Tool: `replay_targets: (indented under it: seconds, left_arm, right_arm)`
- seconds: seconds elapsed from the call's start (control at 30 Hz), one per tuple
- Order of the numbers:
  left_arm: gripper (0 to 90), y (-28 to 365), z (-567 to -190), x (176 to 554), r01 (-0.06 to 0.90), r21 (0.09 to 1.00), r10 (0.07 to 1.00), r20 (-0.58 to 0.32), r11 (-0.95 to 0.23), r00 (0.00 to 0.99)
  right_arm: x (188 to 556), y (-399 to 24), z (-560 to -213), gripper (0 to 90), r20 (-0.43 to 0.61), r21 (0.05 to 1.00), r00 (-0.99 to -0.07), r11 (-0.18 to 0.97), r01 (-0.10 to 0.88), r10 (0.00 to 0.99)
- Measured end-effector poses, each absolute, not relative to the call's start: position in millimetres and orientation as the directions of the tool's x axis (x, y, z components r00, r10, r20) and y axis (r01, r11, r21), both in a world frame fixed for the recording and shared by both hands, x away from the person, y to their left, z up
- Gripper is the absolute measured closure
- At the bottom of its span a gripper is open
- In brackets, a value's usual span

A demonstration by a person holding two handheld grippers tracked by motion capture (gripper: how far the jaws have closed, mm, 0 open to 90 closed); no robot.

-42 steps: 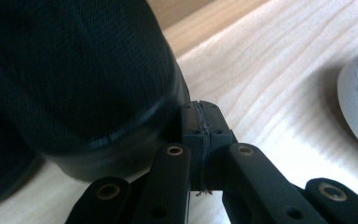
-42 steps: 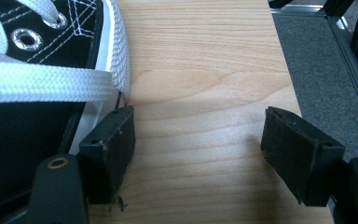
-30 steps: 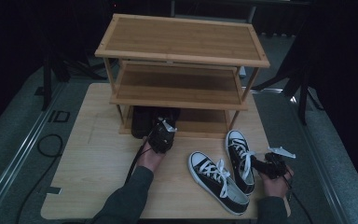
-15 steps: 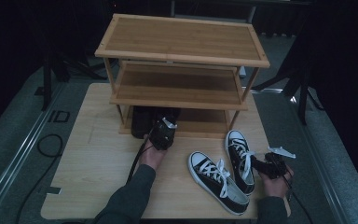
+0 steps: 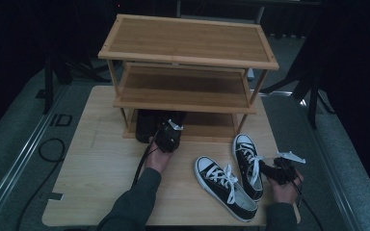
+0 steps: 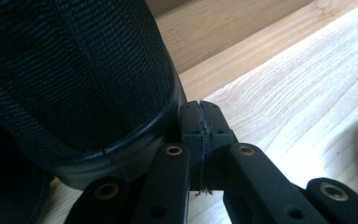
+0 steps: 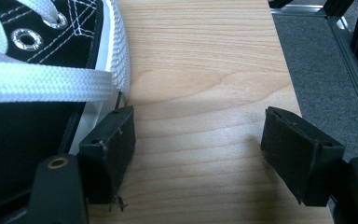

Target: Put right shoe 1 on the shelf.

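A three-shelf wooden shoe rack (image 5: 188, 98) stands on the wooden table (image 5: 96, 173). A black shoe (image 5: 147, 126) sits at the left end of the bottom shelf. My left gripper (image 5: 164, 129) is right at its heel; in the left gripper view the gripper (image 6: 200, 119) is shut with nothing between the pads, beside the black fabric heel (image 6: 74, 79). Two black-and-white sneakers (image 5: 226, 187) (image 5: 248, 163) lie on the table at the front right. My right gripper (image 5: 271, 167) rests just right of them, open (image 7: 200, 140), its left pad (image 7: 114, 140) next to a sneaker's white sole (image 7: 116, 51).
The rack's top shelf (image 5: 188, 41) and middle shelf (image 5: 188, 89) are bare. The table's right edge (image 7: 289, 79) lies close to my right gripper, with grey carpet (image 7: 321, 70) beyond. A cable (image 5: 48, 154) lies on the floor to the left.
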State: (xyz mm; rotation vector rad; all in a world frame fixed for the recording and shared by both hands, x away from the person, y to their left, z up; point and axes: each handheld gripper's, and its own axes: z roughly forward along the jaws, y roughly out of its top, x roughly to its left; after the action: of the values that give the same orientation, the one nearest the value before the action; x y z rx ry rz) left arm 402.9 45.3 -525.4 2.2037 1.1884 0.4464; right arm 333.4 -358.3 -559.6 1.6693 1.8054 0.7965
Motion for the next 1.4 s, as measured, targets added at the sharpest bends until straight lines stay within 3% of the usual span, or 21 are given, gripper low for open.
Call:
replay_targets:
  seconds: [0.2, 0.47, 0.97, 1.4]
  left_arm:
    - [87.6, 60.8, -517.7, 394.6, 0.624, 0.663, 0.829, -0.008, -0.414, 0.559]
    - [78.5, 86.5, -517.6, 375.0, 0.585, 0.702, 0.808, -0.023, -0.406, 0.588]
    - [74.1, 147.6, -537.9, 351.5, 0.632, 0.686, 0.839, -0.058, -0.360, 0.541]
    - [71.8, 163.1, -550.0, 341.8, 0.653, 0.692, 0.852, -0.104, -0.308, 0.513]
  right_arm:
    - [333.4, -358.3, -559.6, 25.8, -0.001, 0.739, -0.078, 0.053, 0.671, 0.997]
    - [333.3, -358.3, -559.6, 25.8, -0.001, 0.739, -0.078, 0.053, 0.671, 0.997]
    - [333.3, -358.3, -559.6, 25.8, -0.001, 0.739, -0.078, 0.053, 0.671, 0.997]
    - [333.4, -358.4, -559.6, 25.8, -0.002, 0.739, -0.079, 0.055, 0.671, 0.997]
